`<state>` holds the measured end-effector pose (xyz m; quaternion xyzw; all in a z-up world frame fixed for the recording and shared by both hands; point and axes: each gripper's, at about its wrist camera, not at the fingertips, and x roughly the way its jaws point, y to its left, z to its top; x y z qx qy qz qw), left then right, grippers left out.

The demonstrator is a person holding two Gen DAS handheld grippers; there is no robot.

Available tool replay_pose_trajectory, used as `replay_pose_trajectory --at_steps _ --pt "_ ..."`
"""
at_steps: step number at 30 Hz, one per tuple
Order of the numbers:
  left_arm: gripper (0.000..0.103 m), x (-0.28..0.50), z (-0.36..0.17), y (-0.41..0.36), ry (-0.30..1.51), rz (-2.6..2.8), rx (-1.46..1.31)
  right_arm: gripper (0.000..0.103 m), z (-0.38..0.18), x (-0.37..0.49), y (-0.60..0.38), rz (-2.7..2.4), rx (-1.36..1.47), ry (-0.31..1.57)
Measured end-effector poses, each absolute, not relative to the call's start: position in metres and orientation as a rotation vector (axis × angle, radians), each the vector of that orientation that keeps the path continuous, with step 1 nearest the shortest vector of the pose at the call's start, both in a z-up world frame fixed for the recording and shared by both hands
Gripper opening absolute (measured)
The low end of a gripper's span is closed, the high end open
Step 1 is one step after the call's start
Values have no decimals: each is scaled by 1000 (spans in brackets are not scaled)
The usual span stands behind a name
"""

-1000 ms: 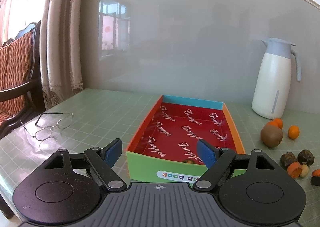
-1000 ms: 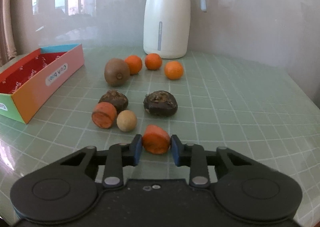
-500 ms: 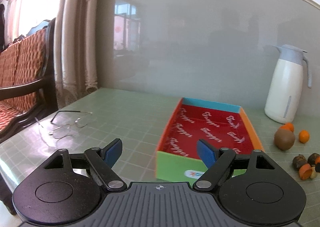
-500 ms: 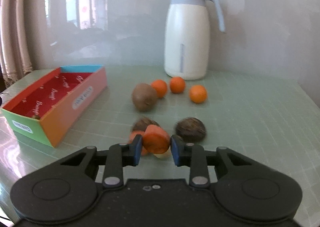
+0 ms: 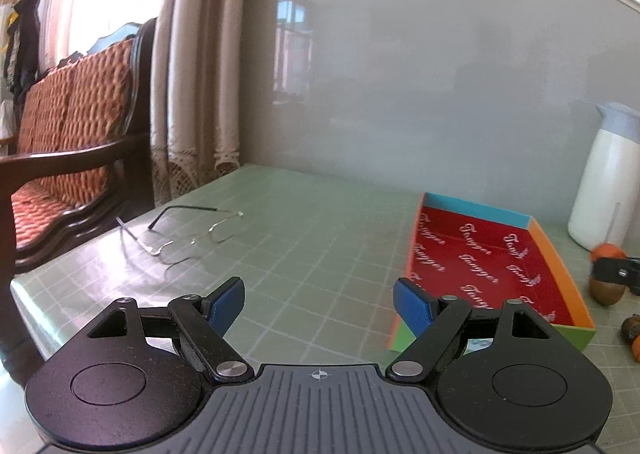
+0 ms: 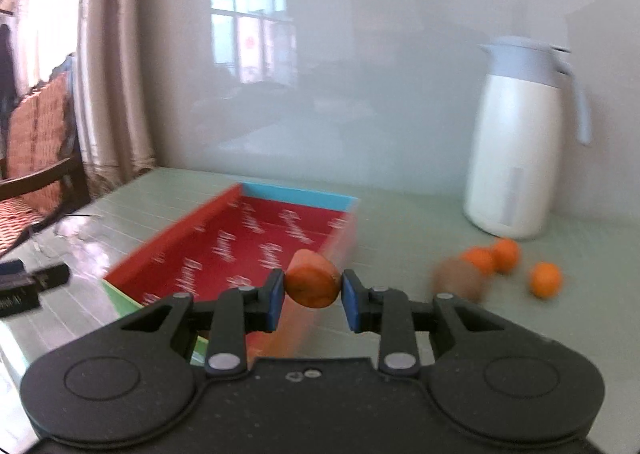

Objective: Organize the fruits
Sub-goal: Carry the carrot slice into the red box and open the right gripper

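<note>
My right gripper [image 6: 313, 294] is shut on an orange fruit piece [image 6: 309, 274] and holds it in the air above the near right corner of the colourful box [image 6: 298, 196], which has a red printed lining. On the table to the right lie a brown kiwi [image 6: 456, 278] and three small oranges [image 6: 545, 280], all blurred. My left gripper [image 5: 320, 302] is open and holds nothing. It hovers over bare table to the left of the box [image 5: 476, 210]. The held piece [image 5: 606, 251] also shows at the right edge of the left wrist view.
A white thermos jug [image 6: 516, 142] stands at the back right against the wall. Wire-framed glasses [image 5: 184, 238] lie near the table's left edge. A wooden chair with an orange cushion [image 5: 68, 134] stands beyond that edge. Dark fruits [image 5: 632, 328] lie right of the box.
My right gripper lifted the orange piece off the table and swung it left, from the fruit cluster to over the box. My left gripper, still open, slid left away from the box.
</note>
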<state>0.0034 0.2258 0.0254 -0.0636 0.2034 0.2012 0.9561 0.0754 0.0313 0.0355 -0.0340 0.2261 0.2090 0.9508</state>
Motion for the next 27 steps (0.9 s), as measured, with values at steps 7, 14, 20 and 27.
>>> replay_pose_trajectory --at_steps 7,14,20,27 --pt "81 2 21 236 426 424 -160 80 25 76 78 494 -139 446" --pt "89 10 23 218 415 380 -150 86 39 67 22 394 -135 342" --pt "102 17 30 180 376 324 -91 103 60 87 -84 119 61 350" --pt "103 28 36 133 358 240 -42 101 43 91 -185 -112 256 350"
